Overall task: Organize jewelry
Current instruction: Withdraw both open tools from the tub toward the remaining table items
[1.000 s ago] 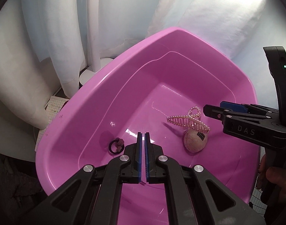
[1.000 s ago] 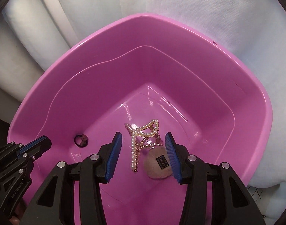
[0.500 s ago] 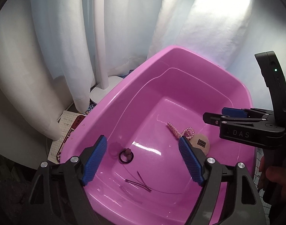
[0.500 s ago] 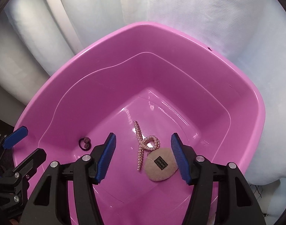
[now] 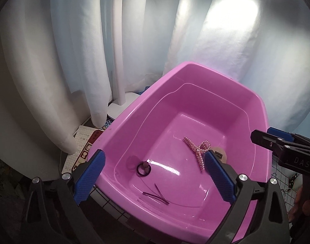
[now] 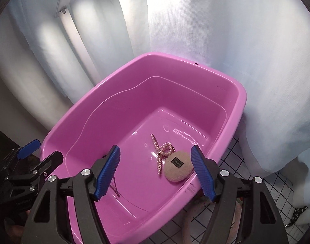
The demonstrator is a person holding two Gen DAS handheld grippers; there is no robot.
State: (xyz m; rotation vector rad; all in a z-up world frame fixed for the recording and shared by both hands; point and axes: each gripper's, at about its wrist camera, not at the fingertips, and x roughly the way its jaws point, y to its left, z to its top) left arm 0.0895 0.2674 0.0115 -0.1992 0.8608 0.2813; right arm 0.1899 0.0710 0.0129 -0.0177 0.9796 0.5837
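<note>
Pink plastic dominates both views: a tub (image 5: 254, 109) sits against white curtains (image 5: 53, 61), with a white lamp post (image 5: 118, 61) at its ten o'clock in the left view. Above the tub's near rim hangs the left gripper (image 5: 155, 178), its jaws opening wide and nothing between them; the right gripper (image 6: 158, 172) hovers over the near right corner, jaws also opening and empty, the items merely seen through the gap. On the tub floor a round beige puff (image 6: 177, 169) lies at about four o'clock, touching a pearl claw clip (image 6: 162, 152) just to its ten o'clock. A black hair tie (image 5: 143, 167) with a small charm rests at about eight o'clock, well apart from the clip, and thin dark hairpins (image 5: 156, 194) lie at about six o'clock near the front wall. Everything appears already dropped inside, so the sorting step looks done or nearly so. Risks, as I judge them: the clip and puff overlap, so a grab at one may drag the other; the hairpins lie flat on slick plastic and could slide away from closing pads; and a low pass could knock the light tub sideways.
</note>
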